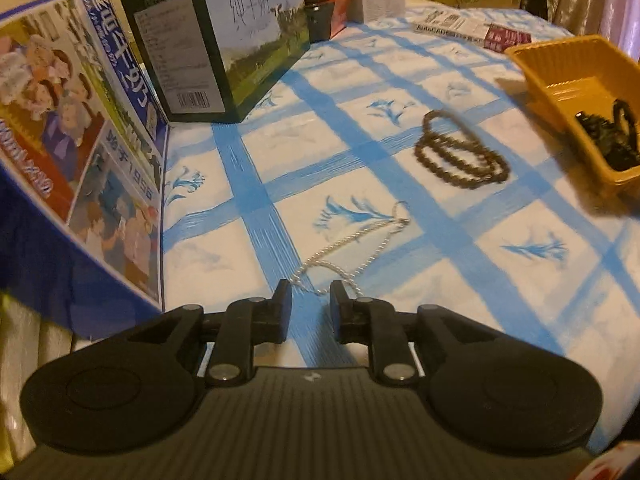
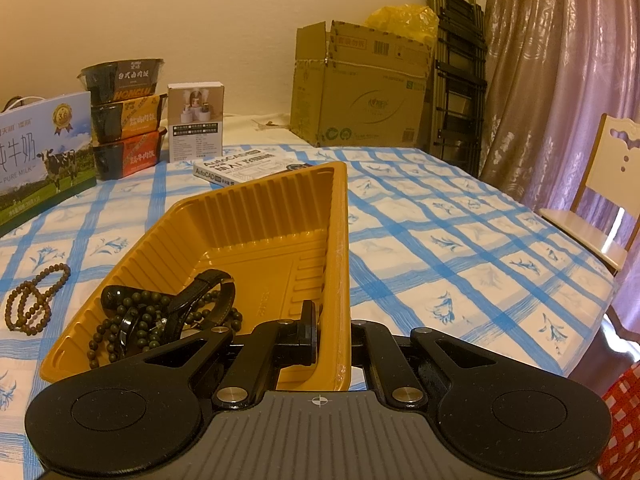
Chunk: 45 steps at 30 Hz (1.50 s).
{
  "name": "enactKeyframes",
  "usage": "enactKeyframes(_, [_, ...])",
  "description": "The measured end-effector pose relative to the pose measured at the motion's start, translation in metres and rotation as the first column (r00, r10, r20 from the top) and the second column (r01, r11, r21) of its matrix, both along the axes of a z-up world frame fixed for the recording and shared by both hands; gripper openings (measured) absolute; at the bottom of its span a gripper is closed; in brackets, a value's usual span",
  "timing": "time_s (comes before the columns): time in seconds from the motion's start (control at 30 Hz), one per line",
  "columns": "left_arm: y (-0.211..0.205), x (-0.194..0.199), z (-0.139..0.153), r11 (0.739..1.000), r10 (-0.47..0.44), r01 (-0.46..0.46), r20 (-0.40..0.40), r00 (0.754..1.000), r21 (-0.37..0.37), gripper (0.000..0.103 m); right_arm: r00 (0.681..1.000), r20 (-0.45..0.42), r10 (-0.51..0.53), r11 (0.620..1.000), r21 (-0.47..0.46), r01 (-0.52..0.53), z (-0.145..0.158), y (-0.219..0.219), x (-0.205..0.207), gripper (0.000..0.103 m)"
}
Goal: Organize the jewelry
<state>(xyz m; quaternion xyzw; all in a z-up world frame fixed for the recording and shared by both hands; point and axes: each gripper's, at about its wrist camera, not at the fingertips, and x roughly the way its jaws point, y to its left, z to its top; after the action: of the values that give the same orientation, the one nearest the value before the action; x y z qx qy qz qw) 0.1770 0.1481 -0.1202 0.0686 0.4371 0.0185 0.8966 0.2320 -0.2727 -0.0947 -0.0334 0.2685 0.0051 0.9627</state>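
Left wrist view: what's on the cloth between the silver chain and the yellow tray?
The coiled brown bead bracelet lies between the silver chain and yellow tray.

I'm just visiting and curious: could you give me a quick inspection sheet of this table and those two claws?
Surface: blue-checked tablecloth.
Job's things: yellow tray holding dark beads and a black strap; brown bead bracelet and silver chain lie on the cloth.
Clutter: milk cartons, stacked food bowls, book.
Claws: left claw open over the chain; right claw shut on the tray's wall.
Cables: nothing seen.
Surroundings: cardboard box, chair, curtain.
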Motion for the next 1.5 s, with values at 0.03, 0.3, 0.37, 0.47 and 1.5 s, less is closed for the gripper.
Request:
enactKeyframes(0.03, [0.002, 0.006, -0.002, 1.000, -0.003, 0.003, -0.004, 1.000, 0.002, 0.018, 1.000, 0.000, -0.001, 1.000, 0.000, 0.001, 0.000, 0.000, 0.000, 0.005])
enactKeyframes(0.3, [-0.002, 0.043, -0.006, 0.996, -0.085, 0.084, -0.013, 0.996, -0.036, 0.030, 1.000, -0.001, -0.002, 1.000, 0.002, 0.002, -0.001, 0.000, 0.000, 0.005])
enactKeyframes(0.37, [-0.007, 0.048, -0.012, 0.992, -0.128, 0.127, -0.042, 0.991, -0.016, 0.030, 1.000, -0.001, -0.001, 1.000, 0.000, 0.001, -0.001, 0.000, -0.001, 0.005])
enactKeyframes(0.47, [-0.005, 0.051, -0.016, 0.986, -0.165, 0.165, -0.051, 0.985, -0.005, 0.033, 1.000, -0.002, -0.002, 1.000, 0.002, 0.002, -0.002, 0.000, -0.001, 0.005])
enactKeyframes(1.5, [-0.017, 0.051, 0.074, 0.970, -0.228, 0.219, 0.078, 0.970, 0.107, 0.001, 1.000, -0.005, 0.000, 1.000, 0.000, 0.000, -0.004, 0.000, 0.000, 0.005])
